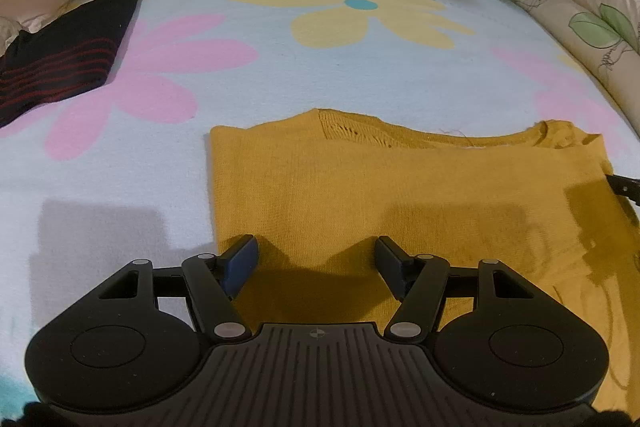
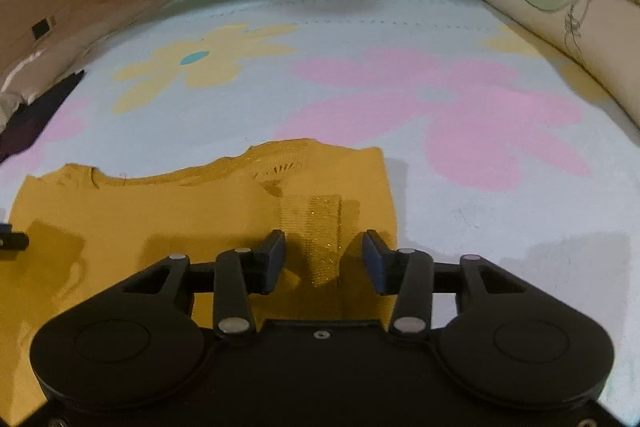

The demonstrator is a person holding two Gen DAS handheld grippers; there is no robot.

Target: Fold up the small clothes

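A mustard-yellow knit top lies flat on a pale blue bedsheet printed with large pink and yellow flowers. Its neckline faces away from both cameras, and a sleeve with glittery thread is folded inward over the body. The left gripper hovers over the top's near left part, jaws spread wide with nothing between them. The right gripper hovers over the folded sleeve near the right edge, jaws apart and gripping nothing. The knit looks light, soft and floppy, likely to sag and stretch when lifted. Pinching both layers at an edge or corner seems the best hold. A dark garment with red stripes lies well apart, far left.
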